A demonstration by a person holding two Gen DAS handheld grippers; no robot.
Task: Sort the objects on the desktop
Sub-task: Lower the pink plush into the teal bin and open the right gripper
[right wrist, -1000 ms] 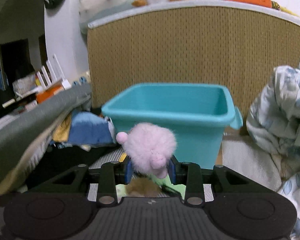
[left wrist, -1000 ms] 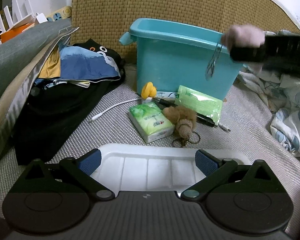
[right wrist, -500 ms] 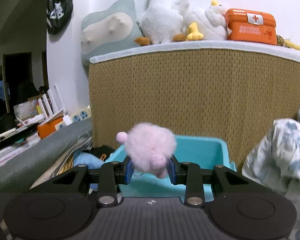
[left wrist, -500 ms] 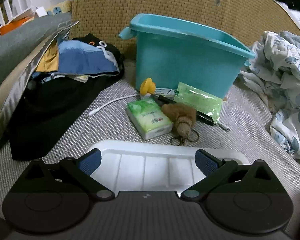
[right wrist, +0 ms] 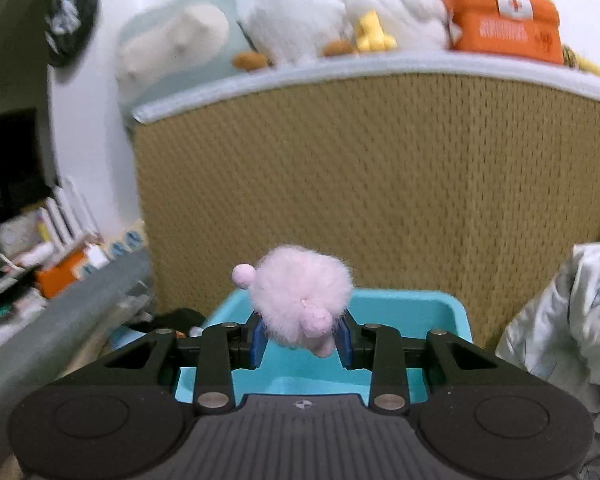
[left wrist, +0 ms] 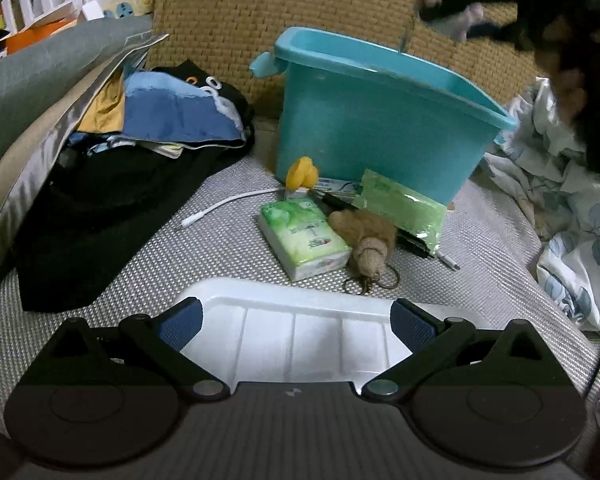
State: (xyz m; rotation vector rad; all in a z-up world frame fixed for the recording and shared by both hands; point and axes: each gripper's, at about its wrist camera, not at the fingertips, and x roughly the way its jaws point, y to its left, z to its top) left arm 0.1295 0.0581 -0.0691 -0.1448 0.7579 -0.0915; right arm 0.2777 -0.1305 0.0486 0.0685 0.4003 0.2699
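My right gripper (right wrist: 300,340) is shut on a pink fluffy plush keychain (right wrist: 300,300) and holds it above the open teal bin (right wrist: 400,376). In the left wrist view the right gripper (left wrist: 456,4) hovers over the teal bin (left wrist: 380,120), its metal clasp dangling. My left gripper (left wrist: 296,320) is open and empty over a white tray (left wrist: 300,340). In front of the bin lie a green tissue pack (left wrist: 304,240), a brown plush keychain (left wrist: 368,244), a green wet-wipe pouch (left wrist: 400,204), a yellow clip (left wrist: 302,172) and a white cable (left wrist: 228,208).
A pile of dark and blue clothes (left wrist: 140,140) lies at the left. A floral blanket (left wrist: 572,208) lies at the right. A woven headboard (right wrist: 380,180) stands behind the bin, with stuffed toys and an orange first-aid box (right wrist: 504,24) on top.
My right gripper has risen with the pink plush and moved forward over the bin's opening. My left gripper has stayed open over the tray.
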